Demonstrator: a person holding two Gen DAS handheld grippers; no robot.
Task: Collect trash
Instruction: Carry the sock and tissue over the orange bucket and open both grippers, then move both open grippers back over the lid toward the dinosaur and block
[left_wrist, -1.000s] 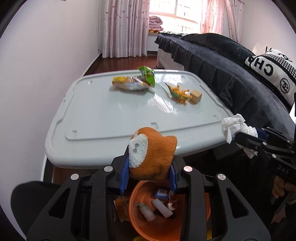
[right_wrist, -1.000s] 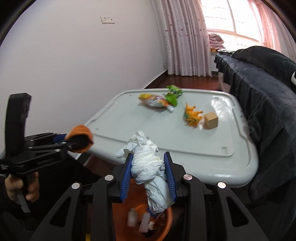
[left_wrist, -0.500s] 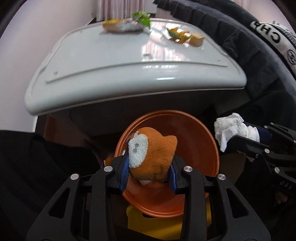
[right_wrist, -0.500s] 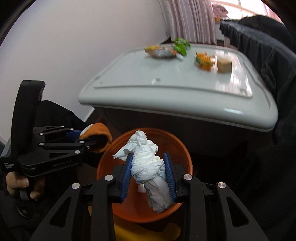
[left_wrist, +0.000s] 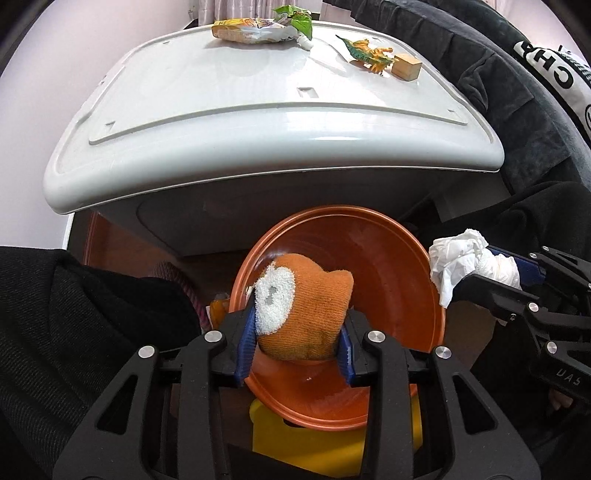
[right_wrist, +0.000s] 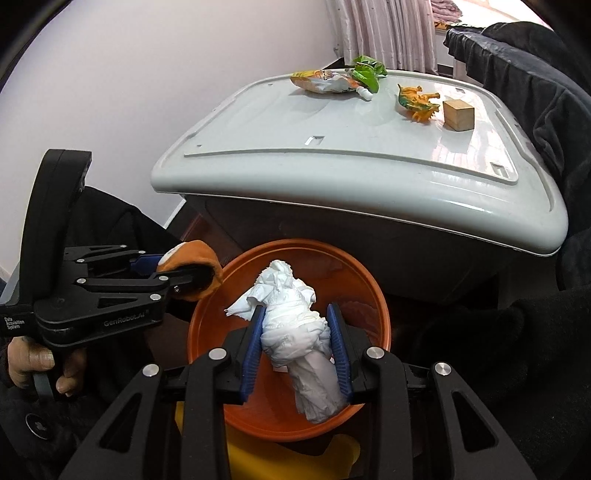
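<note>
An orange sock-like rag (left_wrist: 314, 295) with a white patch sits between the blue pads of my left gripper (left_wrist: 299, 323), whose jaws are opening while the pads still touch it. It hangs over the orange bin (left_wrist: 406, 236). My right gripper (right_wrist: 295, 321) grips a crumpled white tissue (right_wrist: 288, 295) above the same bin (right_wrist: 369, 280); its jaws are opening too. Each wrist view shows the other gripper at the bin's rim: the right gripper (left_wrist: 491, 273) with the tissue (left_wrist: 458, 262), and the left gripper (right_wrist: 188, 266) with the rag (right_wrist: 207, 254).
Behind the bin stands a grey storage box; its lid (left_wrist: 258, 110) bears a snack wrapper (left_wrist: 251, 33), a toy dinosaur (left_wrist: 369, 51) and a wooden block (left_wrist: 406, 68). Dark bedding (left_wrist: 517, 110) lies right. A yellow object (left_wrist: 295, 435) sits under the bin. A hand (right_wrist: 37, 362) grips the left handle.
Both grippers have sunk from lid height and tipped downward, so the orange bin now fills the lower view. The rag and the tissue are still between the pads.
</note>
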